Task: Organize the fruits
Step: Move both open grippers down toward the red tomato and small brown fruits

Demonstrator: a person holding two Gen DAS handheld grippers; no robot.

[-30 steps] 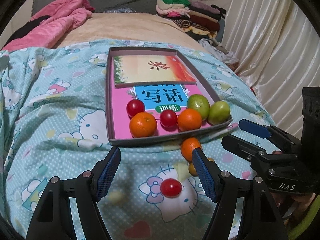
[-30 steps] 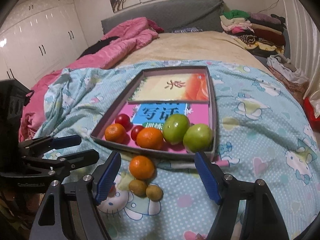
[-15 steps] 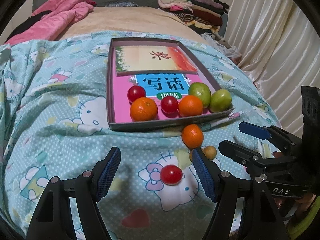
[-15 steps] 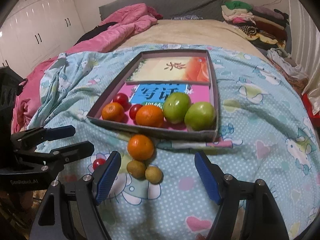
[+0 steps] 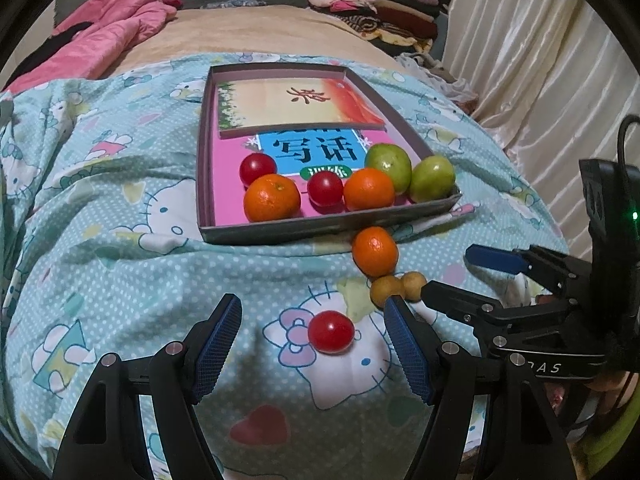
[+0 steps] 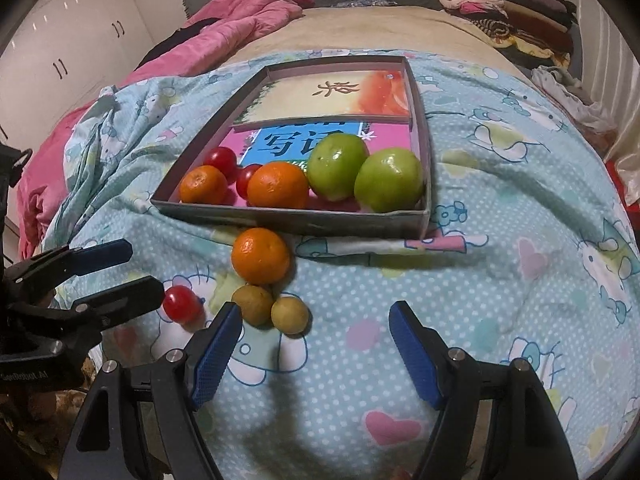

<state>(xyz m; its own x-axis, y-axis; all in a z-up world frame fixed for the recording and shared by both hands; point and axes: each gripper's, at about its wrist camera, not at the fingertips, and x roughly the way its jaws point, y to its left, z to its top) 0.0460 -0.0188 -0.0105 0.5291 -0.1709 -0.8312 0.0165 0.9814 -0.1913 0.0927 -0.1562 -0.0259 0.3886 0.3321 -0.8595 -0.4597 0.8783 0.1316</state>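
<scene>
A shallow grey box (image 5: 320, 230) (image 6: 288, 218) on the bed holds two red tomatoes, two oranges and two green fruits at its near end. Outside it on the quilt lie an orange (image 5: 375, 251) (image 6: 261, 255), two small brown fruits (image 5: 396, 286) (image 6: 270, 308) and a red tomato (image 5: 331, 331) (image 6: 182, 303). My left gripper (image 5: 314, 344) is open, with the loose tomato lying between its fingers, untouched. My right gripper (image 6: 316, 344) is open over bare quilt, the brown fruits just beyond its left finger. Each gripper shows at the other view's edge.
The box's floor is lined with printed books. A pink blanket (image 6: 240, 20) lies at the back left, folded clothes (image 5: 372, 4) at the back right, a white curtain (image 5: 540, 60) on the right. The blue cartoon quilt (image 6: 500, 260) slopes away at both sides.
Both views have tilted further down and come closer to the quilt. The loose tomato now sits higher between the left fingers. No fruit has moved.
</scene>
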